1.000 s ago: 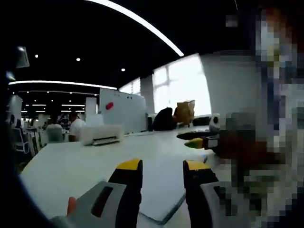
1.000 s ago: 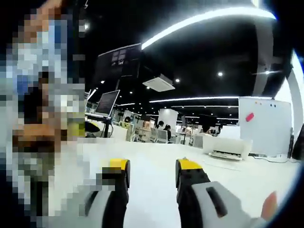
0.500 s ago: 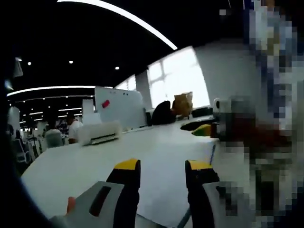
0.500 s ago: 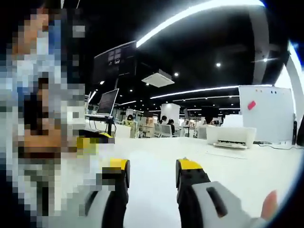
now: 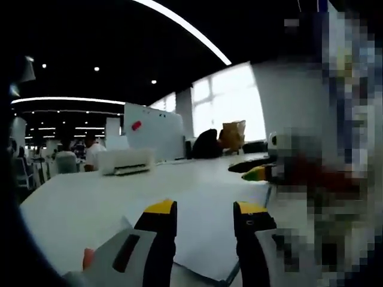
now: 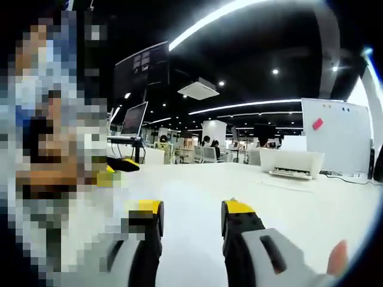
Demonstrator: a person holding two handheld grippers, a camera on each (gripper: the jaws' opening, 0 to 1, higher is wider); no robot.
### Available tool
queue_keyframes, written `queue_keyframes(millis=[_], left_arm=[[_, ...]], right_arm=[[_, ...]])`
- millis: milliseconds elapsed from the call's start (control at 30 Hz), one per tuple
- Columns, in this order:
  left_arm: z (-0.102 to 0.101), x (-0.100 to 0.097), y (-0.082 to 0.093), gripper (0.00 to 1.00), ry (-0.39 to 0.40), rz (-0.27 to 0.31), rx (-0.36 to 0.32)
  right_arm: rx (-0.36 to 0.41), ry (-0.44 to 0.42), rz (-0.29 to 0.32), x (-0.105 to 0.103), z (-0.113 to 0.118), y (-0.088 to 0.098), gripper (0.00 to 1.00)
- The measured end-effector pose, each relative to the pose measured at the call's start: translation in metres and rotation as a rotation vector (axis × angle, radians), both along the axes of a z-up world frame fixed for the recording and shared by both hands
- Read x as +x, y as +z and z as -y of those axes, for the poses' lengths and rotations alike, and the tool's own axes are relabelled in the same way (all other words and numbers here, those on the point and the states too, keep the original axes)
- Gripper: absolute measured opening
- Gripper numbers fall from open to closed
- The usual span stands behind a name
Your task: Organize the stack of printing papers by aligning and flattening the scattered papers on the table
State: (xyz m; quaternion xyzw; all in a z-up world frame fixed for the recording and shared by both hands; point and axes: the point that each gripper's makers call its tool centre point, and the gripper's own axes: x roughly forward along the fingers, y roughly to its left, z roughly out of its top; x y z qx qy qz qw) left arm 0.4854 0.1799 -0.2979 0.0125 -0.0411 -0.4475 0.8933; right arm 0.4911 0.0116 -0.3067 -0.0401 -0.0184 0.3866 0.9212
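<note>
A stack of white printing papers (image 5: 203, 242) lies flat on the white table (image 5: 90, 203), its near corner edge just below my left gripper (image 5: 206, 209). That gripper hovers low over the sheets, open, with nothing between its yellow-tipped jaws. My right gripper (image 6: 191, 209) is also open over the white tabletop (image 6: 197, 185). It enters the left gripper view as a yellow tip (image 5: 254, 173) at the right. The left gripper's yellow tip (image 6: 108, 178) comes into the right gripper view from the left. A thumb (image 6: 335, 260) rests on the right gripper's handle.
A white printer (image 5: 125, 161) (image 6: 293, 162) stands at the table's far side, with a whiteboard (image 5: 152, 131) (image 6: 335, 134) behind it. A monitor (image 6: 134, 122) stands at the back left. People (image 5: 93, 152) sit at distant desks. A person is close beside both grippers.
Both views have tilted slightly with the hands. Jaw gaps stay the same, and the papers have not visibly moved.
</note>
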Motion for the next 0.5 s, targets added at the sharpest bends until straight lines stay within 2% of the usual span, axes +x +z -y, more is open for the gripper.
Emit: queue_keyframes(millis=[133, 267, 400, 500], left_arm=[[-0.0028, -0.0003, 0.0045, 0.41, -0.011, -0.008, -0.038], [-0.0065, 0.0026, 0.0063, 0.42, -0.002, -0.015, -0.055], [-0.0078, 0.0051, 0.0018, 0.47, 0.006, -0.03, -0.034], [-0.0074, 0.0058, 0.0001, 0.49, 0.013, -0.023, -0.016]], right_arm=[[0.024, 0.015, -0.003, -0.0008, -0.0015, 0.0031, 0.34], [0.051, -0.01, -0.006, 0.0032, 0.0038, 0.0062, 0.36], [0.046, -0.02, -0.001, 0.0053, 0.0045, 0.0059, 0.49], [0.04, -0.027, 0.005, 0.0057, 0.0046, 0.0057, 0.53]])
